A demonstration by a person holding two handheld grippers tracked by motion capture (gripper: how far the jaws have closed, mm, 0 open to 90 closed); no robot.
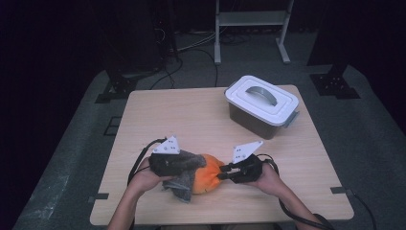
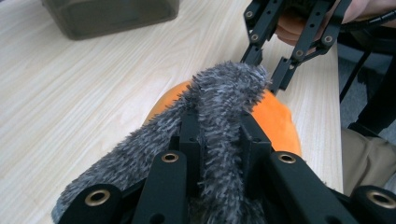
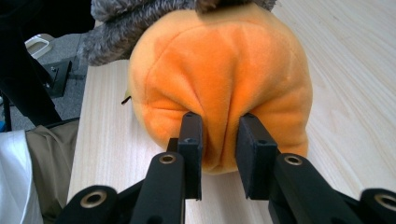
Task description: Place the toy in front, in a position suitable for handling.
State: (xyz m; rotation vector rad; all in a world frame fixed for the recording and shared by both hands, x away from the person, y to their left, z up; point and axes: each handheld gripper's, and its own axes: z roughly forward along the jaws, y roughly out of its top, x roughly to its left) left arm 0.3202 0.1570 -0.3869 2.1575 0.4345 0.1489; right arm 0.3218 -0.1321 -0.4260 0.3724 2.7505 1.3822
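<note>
A light wooden table (image 1: 191,115) stood on grey carpet (image 1: 67,163) in a dim room — walls lost in darkness. At twelve o'clock stood a white metal frame (image 1: 251,28); dark stand bases (image 1: 335,86) sat at two and ten o'clock.

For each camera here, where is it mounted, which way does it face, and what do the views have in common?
High view: above the person's side, facing forward and down on the table; forearms, left gripper, right gripper.
Left gripper view: along its jaws, clamped on grey fur.
Right gripper view: along its jaws, pinching the orange plush.
Shared: plush and fur appear in all three.
</note>
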